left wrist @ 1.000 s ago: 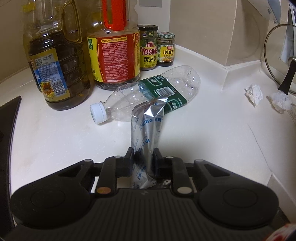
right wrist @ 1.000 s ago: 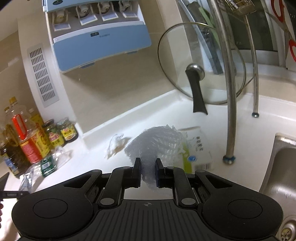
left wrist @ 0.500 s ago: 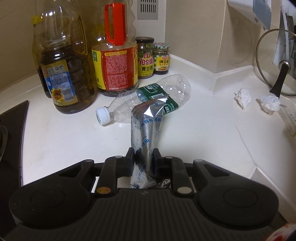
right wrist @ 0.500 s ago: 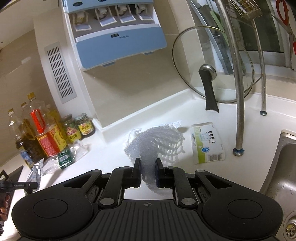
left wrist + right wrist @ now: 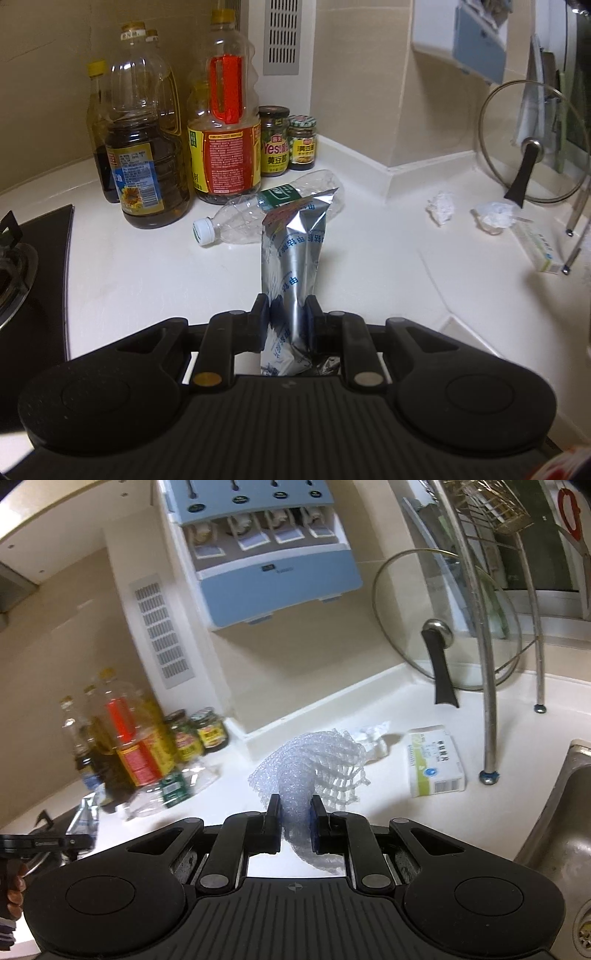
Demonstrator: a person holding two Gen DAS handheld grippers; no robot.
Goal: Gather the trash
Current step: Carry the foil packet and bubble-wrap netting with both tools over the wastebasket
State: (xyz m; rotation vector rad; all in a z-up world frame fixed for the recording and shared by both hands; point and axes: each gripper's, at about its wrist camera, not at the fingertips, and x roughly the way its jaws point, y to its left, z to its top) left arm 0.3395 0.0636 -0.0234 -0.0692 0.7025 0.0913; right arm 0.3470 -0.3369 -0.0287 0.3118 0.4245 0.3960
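Silver foil fills our left gripper (image 5: 286,314), its jaws clamped on a crinkled wrapper (image 5: 293,258) held above the white counter (image 5: 369,266). At 12 o'clock behind it lies an empty plastic bottle (image 5: 236,225); two crumpled tissues (image 5: 441,206) sit at 2 o'clock. Our right gripper (image 5: 294,810) pinches a white foam net (image 5: 314,760), with a medicine box (image 5: 434,762) at 2 o'clock beside the sink (image 5: 557,812).

Matte black ribbed tongs (image 5: 286,314) with round pivot discs, silver and brass screws.
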